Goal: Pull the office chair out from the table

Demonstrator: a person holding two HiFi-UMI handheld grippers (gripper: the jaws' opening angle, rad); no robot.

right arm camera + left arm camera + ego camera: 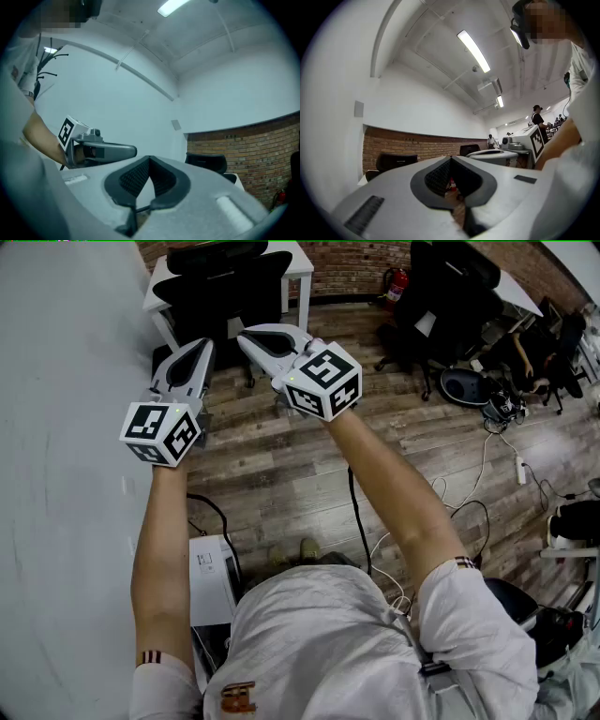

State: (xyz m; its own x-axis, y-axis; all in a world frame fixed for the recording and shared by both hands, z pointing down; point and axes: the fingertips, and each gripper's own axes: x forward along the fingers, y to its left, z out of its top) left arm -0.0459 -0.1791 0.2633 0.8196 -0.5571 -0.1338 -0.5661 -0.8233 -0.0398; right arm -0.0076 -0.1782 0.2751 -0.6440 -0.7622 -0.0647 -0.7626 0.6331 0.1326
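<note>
Both arms reach forward over the wood floor [281, 474]. Left gripper [205, 345]: jaws together, nothing between them. Right gripper [245, 334]: jaws together, nothing between them. The tips lie side by side. Ahead, the black chair [225, 292] stands tucked against the white table [300, 263], by the brick wall [347, 263].

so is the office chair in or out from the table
In: the office chair sits tucked against the white table, not pulled out.
</note>
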